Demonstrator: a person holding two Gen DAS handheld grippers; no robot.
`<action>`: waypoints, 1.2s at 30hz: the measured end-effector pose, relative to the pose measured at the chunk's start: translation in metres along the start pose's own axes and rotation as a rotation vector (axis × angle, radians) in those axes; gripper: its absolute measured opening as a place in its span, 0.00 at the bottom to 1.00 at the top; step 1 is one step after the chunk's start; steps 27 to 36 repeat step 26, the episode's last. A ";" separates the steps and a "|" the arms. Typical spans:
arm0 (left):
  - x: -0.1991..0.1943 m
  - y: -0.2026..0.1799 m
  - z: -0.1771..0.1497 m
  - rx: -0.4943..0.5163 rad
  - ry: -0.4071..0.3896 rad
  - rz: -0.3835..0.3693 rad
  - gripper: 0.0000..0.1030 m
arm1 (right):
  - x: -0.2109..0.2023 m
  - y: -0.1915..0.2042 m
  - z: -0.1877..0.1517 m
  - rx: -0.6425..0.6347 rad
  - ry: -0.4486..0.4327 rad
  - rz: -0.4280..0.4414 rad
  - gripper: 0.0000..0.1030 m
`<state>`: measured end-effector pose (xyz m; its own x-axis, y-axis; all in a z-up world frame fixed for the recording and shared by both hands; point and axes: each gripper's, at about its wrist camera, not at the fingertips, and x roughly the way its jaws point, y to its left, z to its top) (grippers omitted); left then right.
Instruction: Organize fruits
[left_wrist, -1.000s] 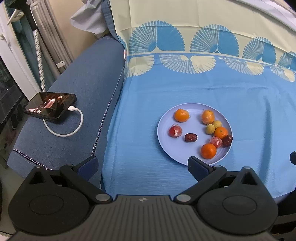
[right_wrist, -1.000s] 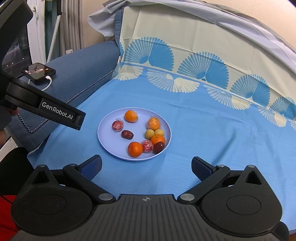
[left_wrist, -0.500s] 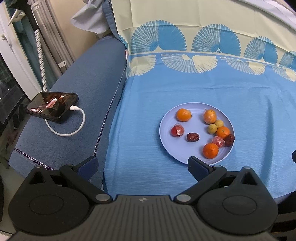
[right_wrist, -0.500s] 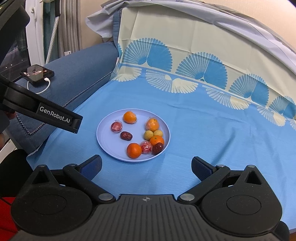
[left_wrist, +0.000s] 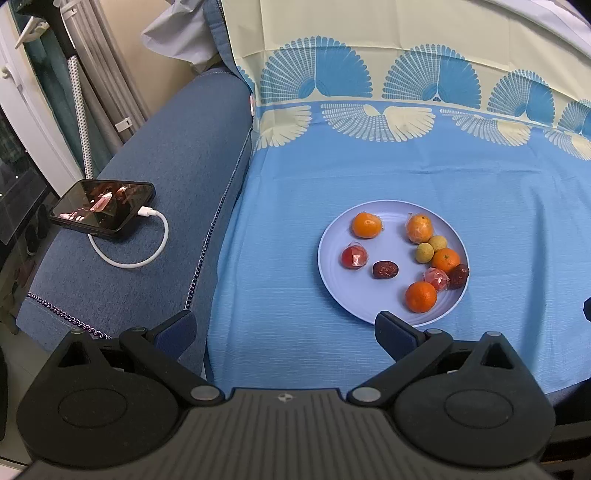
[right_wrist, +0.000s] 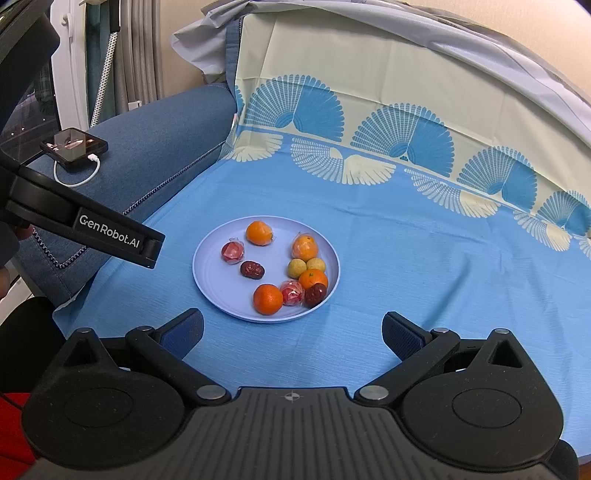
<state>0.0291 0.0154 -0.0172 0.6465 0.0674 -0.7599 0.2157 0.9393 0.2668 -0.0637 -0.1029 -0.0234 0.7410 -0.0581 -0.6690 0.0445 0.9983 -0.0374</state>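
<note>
Findings: a round pale-blue plastic plate sits on the light-blue patterned cloth, holding every fruit in view. Four orange mandarins lie at 12, 2, 4 and 6 o'clock on the plate; two yellow-green round fruits sit at 3 o'clock, touching; two red foil-wrapped pieces and two dark wrinkled dates are split between 9 and 5 o'clock.

The left gripper and the right gripper both hover short of the plate, jaws spread wide, holding nothing.

Kinds are mixed, not grouped. Whether sorting is pending or this arrangement is final cannot be settled.
</note>
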 end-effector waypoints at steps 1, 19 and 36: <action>0.000 0.000 0.000 0.002 0.000 0.000 1.00 | 0.000 0.000 0.000 0.000 0.000 -0.001 0.99; 0.002 0.000 0.002 -0.005 0.020 -0.002 1.00 | 0.001 0.001 0.001 -0.001 -0.002 0.001 0.99; 0.006 0.003 0.002 -0.012 0.031 0.006 1.00 | 0.001 0.002 0.003 -0.001 0.000 0.008 0.99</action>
